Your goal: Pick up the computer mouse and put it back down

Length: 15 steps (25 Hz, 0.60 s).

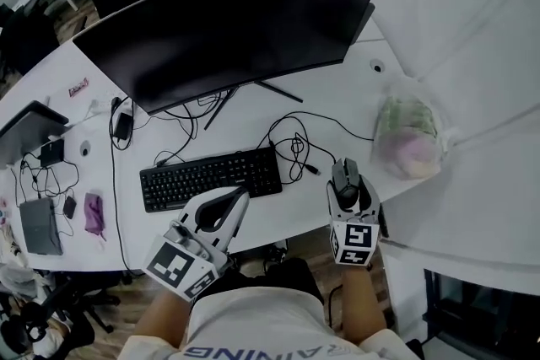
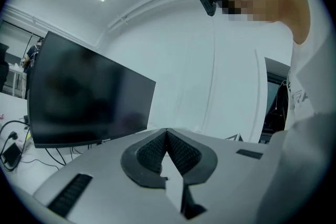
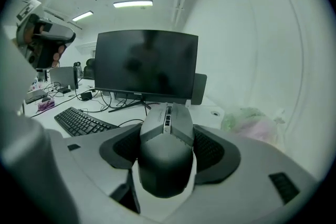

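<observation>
A dark grey computer mouse [image 1: 344,171] sits between the jaws of my right gripper [image 1: 348,184], which is shut on its sides. In the right gripper view the mouse [image 3: 165,149] fills the gap between the ribbed pads [image 3: 212,150], nose pointing away, held off the white desk [image 1: 337,97] near its front edge. Its cable [image 1: 297,149] trails back in loops across the desk. My left gripper [image 1: 242,196] hangs at the lower left, in front of the keyboard. In its own view the left gripper [image 2: 167,131] is shut with nothing between the pads.
A black keyboard [image 1: 211,179] lies left of the mouse, under a large dark monitor [image 1: 236,29]. A crumpled plastic bag [image 1: 407,135] sits at the right by the desk's corner. Cables, a charger and small devices [image 1: 40,223] crowd the far left.
</observation>
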Tool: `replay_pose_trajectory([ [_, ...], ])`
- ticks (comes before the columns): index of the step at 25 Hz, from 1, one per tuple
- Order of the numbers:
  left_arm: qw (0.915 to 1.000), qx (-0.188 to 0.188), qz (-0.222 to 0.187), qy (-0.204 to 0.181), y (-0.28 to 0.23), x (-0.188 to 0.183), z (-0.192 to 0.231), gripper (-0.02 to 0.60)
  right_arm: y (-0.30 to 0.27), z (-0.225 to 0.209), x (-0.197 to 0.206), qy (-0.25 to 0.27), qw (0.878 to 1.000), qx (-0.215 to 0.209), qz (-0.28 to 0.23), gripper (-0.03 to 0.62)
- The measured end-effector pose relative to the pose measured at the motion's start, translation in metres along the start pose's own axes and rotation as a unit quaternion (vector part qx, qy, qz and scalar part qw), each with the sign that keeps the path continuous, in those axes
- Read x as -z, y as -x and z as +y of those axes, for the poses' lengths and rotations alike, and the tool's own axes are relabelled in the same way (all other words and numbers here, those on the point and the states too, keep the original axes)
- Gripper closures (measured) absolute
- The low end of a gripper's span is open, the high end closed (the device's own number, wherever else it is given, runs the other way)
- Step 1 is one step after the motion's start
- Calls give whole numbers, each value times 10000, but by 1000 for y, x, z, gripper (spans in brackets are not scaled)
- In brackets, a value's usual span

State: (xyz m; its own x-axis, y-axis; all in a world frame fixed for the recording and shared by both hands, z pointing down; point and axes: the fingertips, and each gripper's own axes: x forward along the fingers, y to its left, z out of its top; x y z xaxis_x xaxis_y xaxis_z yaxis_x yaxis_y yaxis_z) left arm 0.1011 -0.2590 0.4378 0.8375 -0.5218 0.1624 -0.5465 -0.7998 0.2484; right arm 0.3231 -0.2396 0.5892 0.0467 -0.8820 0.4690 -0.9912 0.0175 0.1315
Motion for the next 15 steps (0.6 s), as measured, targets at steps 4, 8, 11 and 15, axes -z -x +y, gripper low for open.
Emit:
replay_pose_trajectory([
  [4,9996,121,-201,-143,12,-18,-7,577,20,4,-29,21,9995,93,-317,290],
  [8,9987,193,-398,-256,27,-35,-10,577,38,9,-58,88,9979,196,-618,290],
  [11,9979,234,-518,-320,36,-44,-12,577,51,12,-77,151,9963,272,-804,290],
  [15,9966,300,-656,-397,51,-53,-16,577,68,17,-102,212,9934,352,-1067,290],
])
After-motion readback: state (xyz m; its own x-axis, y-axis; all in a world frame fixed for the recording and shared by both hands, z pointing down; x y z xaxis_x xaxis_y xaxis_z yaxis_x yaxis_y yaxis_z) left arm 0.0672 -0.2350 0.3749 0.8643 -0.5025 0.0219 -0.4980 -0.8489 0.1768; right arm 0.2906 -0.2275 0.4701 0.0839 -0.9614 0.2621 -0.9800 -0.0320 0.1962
